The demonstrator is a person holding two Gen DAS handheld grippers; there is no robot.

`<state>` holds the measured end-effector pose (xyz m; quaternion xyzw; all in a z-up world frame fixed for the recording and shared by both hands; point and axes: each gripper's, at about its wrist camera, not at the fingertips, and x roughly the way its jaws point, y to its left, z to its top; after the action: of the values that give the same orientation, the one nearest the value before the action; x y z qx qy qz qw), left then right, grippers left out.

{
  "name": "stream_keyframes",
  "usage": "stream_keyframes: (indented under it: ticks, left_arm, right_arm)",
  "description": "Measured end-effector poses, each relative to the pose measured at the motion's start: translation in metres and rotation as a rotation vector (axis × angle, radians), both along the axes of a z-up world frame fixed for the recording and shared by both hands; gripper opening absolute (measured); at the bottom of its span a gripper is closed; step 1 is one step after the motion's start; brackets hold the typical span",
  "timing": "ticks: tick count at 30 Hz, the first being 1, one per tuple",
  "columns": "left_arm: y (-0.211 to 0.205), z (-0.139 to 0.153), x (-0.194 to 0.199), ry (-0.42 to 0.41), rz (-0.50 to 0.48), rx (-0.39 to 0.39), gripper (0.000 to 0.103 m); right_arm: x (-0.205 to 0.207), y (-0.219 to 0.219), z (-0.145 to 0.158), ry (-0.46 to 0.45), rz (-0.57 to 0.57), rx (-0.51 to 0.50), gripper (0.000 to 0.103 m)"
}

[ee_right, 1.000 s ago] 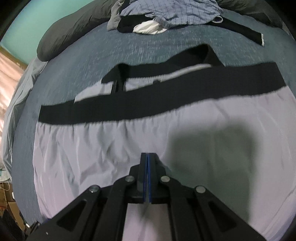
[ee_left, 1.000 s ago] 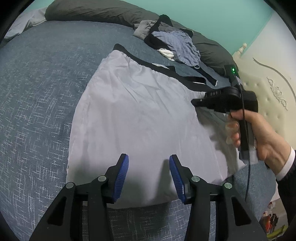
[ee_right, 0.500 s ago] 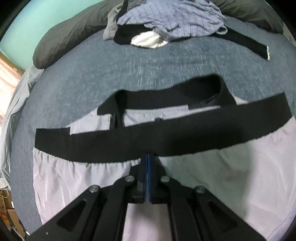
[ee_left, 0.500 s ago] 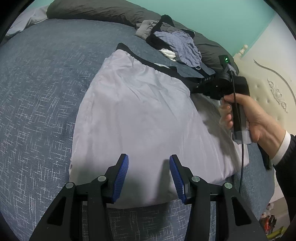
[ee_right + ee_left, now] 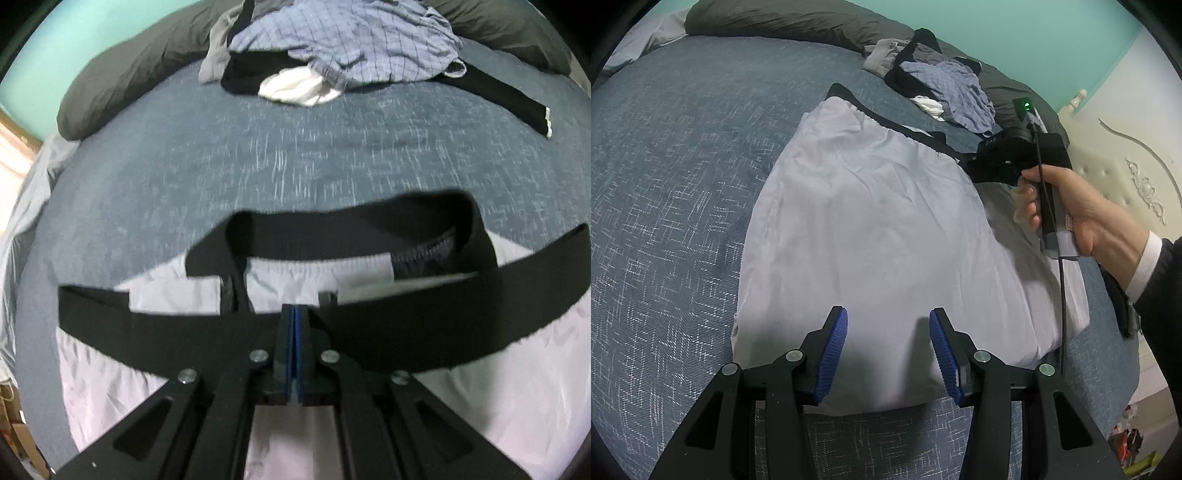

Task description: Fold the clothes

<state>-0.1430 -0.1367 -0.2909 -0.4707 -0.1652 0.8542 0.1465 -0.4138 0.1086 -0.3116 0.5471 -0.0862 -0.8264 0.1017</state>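
Left gripper [image 5: 888, 349] hovers over the near hem of the pale lilac shorts [image 5: 871, 229], blue pads apart, nothing between them. Pads sit above the cloth; contact with it I cannot confirm from the left wrist view.

Right gripper [image 5: 294, 332]: pads pressed flat together, a thin blue seam is all that shows. Its tips sit right at the black waistband [image 5: 424, 328] of the shorts. Whether any fabric is pinched between the pads I cannot tell, since the closed tips cover that spot.

From the left wrist view I see my right hand [image 5: 1075, 206] wrapped round the black handle of the right gripper, a cable hanging from it, white cuff and dark sleeve behind. It is over the far right corner of the shorts, at the waistband end.

Position of the shorts: spread flat on the blue-grey flecked bedspread [image 5: 672, 184], hem toward me, waistband away. Fabric lightly creased. A second black band [image 5: 351, 225] loops up behind the front one, with a strip of pale lining showing between the two (right wrist view is motion-blurred, so detail here is soft).

Other items: a heap of unfolded clothes [image 5: 343, 51] at the far end of the bed, checked blue cloth on top, something white and something black under it. Dark grey pillow [image 5: 783, 18] along the teal wall. Cream padded headboard [image 5: 1126, 166] at right.
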Motion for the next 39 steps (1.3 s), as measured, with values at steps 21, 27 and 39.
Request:
stream_keyframes:
  ticks: [21,27,39]
  left_arm:
    - [0.002,0.011,0.008,0.018,0.011,0.005,0.053]
    - [-0.001,0.015,0.009,0.026,0.015,0.008,0.053]
    - [-0.002,0.016,0.005,0.027,0.012,0.007,0.053]
  right_arm:
    - [0.176,0.014,0.002,-0.097,0.113,-0.019,0.0]
    - [0.224,0.016,0.007,-0.083,0.12,-0.022,0.0]
    - [0.26,0.018,0.001,-0.11,0.151,-0.004,0.0]
